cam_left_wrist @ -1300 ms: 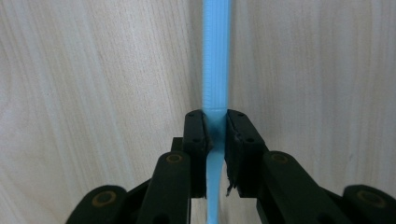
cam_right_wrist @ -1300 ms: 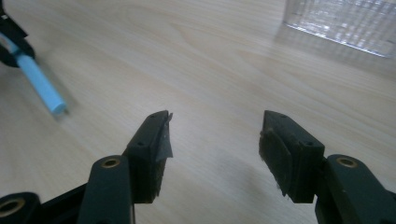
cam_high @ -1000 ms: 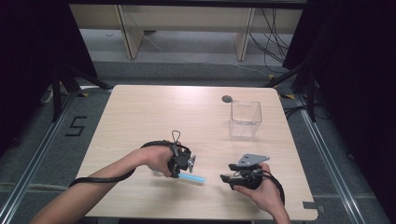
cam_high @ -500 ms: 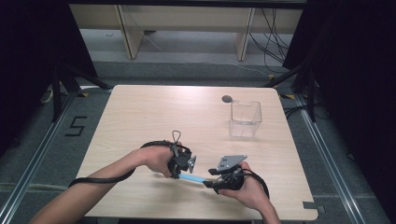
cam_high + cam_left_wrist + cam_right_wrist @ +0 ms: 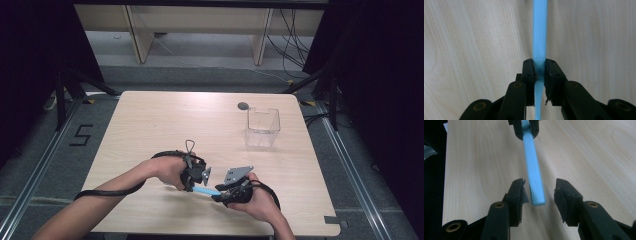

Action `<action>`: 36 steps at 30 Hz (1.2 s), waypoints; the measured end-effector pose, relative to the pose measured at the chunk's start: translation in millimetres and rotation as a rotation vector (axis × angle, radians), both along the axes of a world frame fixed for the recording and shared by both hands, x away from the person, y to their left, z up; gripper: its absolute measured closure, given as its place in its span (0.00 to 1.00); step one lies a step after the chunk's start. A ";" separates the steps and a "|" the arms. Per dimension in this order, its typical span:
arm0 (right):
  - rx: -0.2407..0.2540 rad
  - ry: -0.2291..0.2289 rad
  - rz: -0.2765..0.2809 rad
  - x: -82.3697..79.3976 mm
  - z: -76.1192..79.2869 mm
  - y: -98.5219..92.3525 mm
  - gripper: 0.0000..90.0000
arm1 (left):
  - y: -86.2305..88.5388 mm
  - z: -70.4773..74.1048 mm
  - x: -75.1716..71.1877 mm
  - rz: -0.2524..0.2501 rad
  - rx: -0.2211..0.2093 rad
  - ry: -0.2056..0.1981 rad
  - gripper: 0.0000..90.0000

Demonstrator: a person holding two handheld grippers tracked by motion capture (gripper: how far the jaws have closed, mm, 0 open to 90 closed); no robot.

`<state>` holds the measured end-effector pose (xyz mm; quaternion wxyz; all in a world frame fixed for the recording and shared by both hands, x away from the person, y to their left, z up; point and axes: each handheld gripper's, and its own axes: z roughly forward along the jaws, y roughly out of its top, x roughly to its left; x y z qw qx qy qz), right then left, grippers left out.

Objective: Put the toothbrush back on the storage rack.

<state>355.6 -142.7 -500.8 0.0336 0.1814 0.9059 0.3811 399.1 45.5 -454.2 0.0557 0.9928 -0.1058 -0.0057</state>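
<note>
1. Clamping a slim blue ridged stick (image 5: 539,50), the left gripper (image 5: 539,71) has its two black jaws pressed against the stick's narrow waist, one pad on each side; in the left gripper view the stick runs straight up away from the jaws over the pale wood.
2. The right gripper (image 5: 539,192) has its jaws apart, with the free end of the stick (image 5: 534,180) between them; the jaws have just been closing, yet a gap shows on each side of the stick in the right gripper view, so the pads do not press on it.
3. In that same view the far end of the stick sits in the left gripper's jaws at the top of the picture.
4. From the high view, the left gripper (image 5: 196,176) and the right gripper (image 5: 226,194) face each other near the front edge of the table (image 5: 150,125), with the blue stick (image 5: 206,191) bridging the short space between them.
5. The person's left hand (image 5: 167,170) and right hand (image 5: 257,202) each wrap a gripper body, forearms coming in from the bottom edge.
6. Farther back, toward the right of the table, a clear plastic box (image 5: 262,127) stands upright, well apart from the grippers.
7. Just behind the box lies a small dark round disc (image 5: 243,105).
</note>
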 end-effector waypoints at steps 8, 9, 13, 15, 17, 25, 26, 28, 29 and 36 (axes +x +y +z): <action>0.011 -0.011 0.014 2.0 -0.9 2.3 0.69 | 0.4 -0.2 -1.1 0.010 -0.009 0.005 0.87; 0.006 -0.007 0.014 1.8 -0.5 2.3 0.70 | 0.2 0.6 -0.3 -0.004 0.000 -0.001 0.87; 0.010 0.001 0.024 2.1 -0.7 3.5 0.73 | -0.2 1.3 -0.5 -0.007 -0.003 -0.002 0.87; 0.011 0.006 0.025 2.0 -0.8 4.1 0.74 | -0.4 1.6 -1.0 -0.005 -0.004 0.001 0.87; 0.010 0.002 0.028 2.9 -0.7 4.2 0.75 | -0.2 0.7 -2.7 0.016 -0.022 0.011 0.87; 0.013 0.002 0.050 3.6 -1.2 6.1 0.77 | -1.1 1.2 -3.0 0.006 -0.026 0.013 0.87; 0.013 0.002 0.050 3.6 -1.2 6.1 0.77 | -1.1 1.2 -3.0 0.006 -0.026 0.013 0.87; 0.012 -0.001 0.050 3.5 -1.7 7.0 0.78 | -1.8 2.8 -1.8 -0.017 -0.012 0.001 0.87; 0.012 -0.003 0.052 3.7 -2.1 7.2 0.79 | -1.9 2.9 -2.0 -0.017 -0.012 0.001 0.87; 0.007 0.009 0.065 3.6 -2.8 7.5 0.82 | -1.9 2.1 -4.3 0.002 -0.028 0.008 0.87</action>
